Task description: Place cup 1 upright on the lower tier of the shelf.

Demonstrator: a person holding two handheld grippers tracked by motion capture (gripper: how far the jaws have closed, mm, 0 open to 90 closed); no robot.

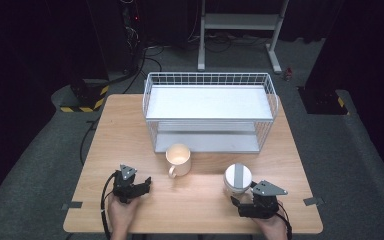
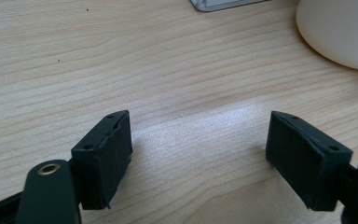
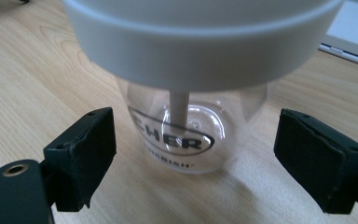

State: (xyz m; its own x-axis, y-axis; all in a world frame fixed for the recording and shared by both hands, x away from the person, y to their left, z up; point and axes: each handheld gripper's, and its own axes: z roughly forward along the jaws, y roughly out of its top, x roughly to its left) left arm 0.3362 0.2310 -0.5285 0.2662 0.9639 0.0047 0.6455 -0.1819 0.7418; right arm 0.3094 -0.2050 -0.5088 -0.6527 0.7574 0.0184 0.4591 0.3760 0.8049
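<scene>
The right gripper [image 1: 241, 201] stands wide open just beside the cup [image 1: 237, 178], at about its five o'clock on the table [image 1: 130, 125]; in the right gripper view the cup [image 3: 191, 93] sits ahead of the pads [image 3: 86, 149], none touching it. The left gripper [image 1: 142, 185] hangs part open and empty over bare wood, at the mug's [image 1: 178, 160] seven o'clock.

The cup sits at the table's five o'clock, at the mug's four o'clock, in front of the rack [image 1: 208, 112]. It stands upright, long axis vertical, lid up, clear body narrowing to a small base.

The risk: the heavy lid over that narrow foot makes it tippy, so a sideways nudge from one jaw may topple it. Smooth clear plastic may also slip in a grip taken low on the taper.
</scene>
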